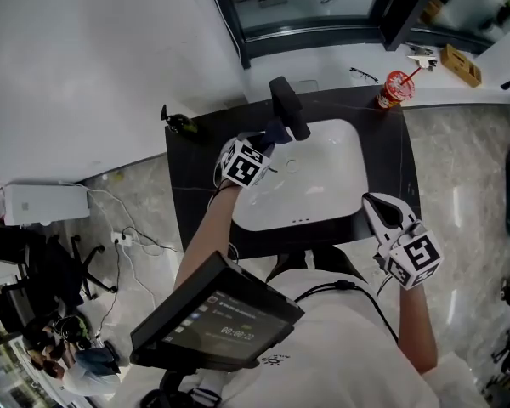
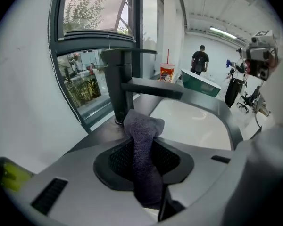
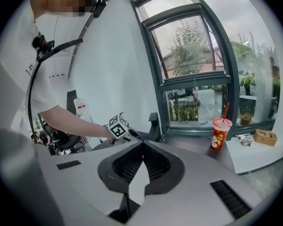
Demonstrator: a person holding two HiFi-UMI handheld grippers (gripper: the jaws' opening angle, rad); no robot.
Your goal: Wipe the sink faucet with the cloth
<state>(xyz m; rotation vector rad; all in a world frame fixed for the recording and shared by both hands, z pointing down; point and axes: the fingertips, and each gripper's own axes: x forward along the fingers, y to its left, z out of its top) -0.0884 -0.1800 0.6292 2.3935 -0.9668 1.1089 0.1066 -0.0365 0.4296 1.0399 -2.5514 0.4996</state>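
While the left gripper (image 2: pixel 144 150) pinches the grey cloth (image 2: pixel 142 126) just beside the black faucet's (image 2: pixel 118 86) column, wiping seems barely begun, spout and handle remaining, and the right gripper (image 1: pixel 376 202), jaws pressed together empty, waits well apart from the faucet.

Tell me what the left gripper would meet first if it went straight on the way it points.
The upright column of the black faucet, just beyond the grey cloth clamped in the left gripper. The cloth's tip would probably reach it first; whether it already touches is unclear.
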